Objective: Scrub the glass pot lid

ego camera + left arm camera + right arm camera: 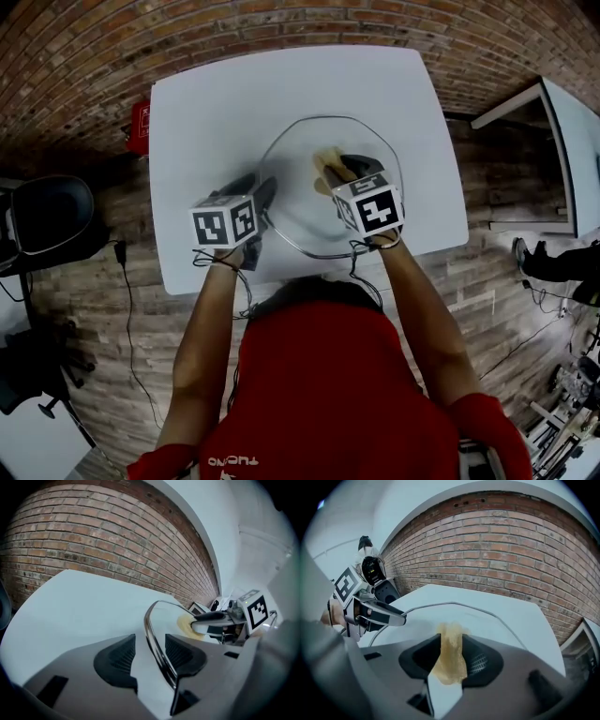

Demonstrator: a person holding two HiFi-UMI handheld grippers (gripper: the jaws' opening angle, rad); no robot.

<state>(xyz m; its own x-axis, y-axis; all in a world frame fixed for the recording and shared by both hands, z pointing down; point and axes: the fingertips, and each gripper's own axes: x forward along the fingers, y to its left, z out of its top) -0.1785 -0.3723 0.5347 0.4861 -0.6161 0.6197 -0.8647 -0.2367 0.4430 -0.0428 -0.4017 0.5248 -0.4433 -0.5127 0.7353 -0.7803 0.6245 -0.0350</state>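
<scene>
The white counter point(216, 112) has bare room all round the glass lid point(300, 202), which lies at its middle, partly hidden under both grippers. The left gripper point(150, 656) stands open astride the lid's left rim. The right gripper point(452, 653), also open, has a yellow sponge point(448, 665) between its pads.

The person's bare left forearm point(202, 342) and bare right forearm point(422, 319) reach forward from red short sleeves point(473, 412), and each hand holds a grey two-jaw gripper with a black-and-white marker cube, pointing away from the body. The left gripper point(151, 654) has its jaws apart, with the thin metal rim of the glass lid point(153, 632) running between the black ribbed pads. The right gripper point(452, 659) also has its jaws apart, and a tan soft scrub pad point(449, 648) stands between them.
</scene>
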